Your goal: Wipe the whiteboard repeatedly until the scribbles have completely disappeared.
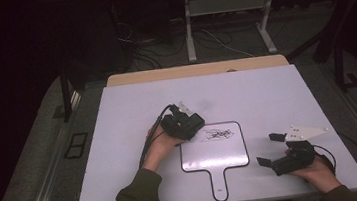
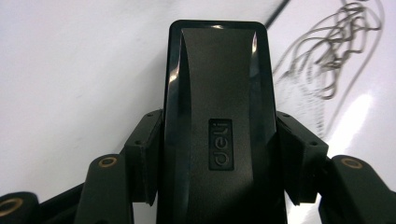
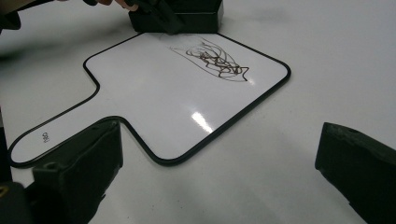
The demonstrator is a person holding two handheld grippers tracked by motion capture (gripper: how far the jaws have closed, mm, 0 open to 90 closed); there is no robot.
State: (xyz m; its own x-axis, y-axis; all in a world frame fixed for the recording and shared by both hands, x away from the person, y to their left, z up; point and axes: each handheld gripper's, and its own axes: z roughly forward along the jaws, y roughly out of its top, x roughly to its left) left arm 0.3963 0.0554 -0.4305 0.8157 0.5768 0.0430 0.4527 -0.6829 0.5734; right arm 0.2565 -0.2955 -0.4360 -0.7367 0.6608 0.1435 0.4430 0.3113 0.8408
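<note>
The counter is a big white board with a light wooden edge at the far side. A small white paddle-shaped whiteboard with a black rim lies flat on it, near the front, with black scribbles on its far part.

The eraser sits at the whiteboard's far-left corner, seemingly touching, scribble just right.

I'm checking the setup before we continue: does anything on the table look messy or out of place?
Only the dark scribble near the top edge of the paddle-shaped whiteboard. The left gripper holds a black eraser beside it. Nothing looks spilled or damaged.
</note>
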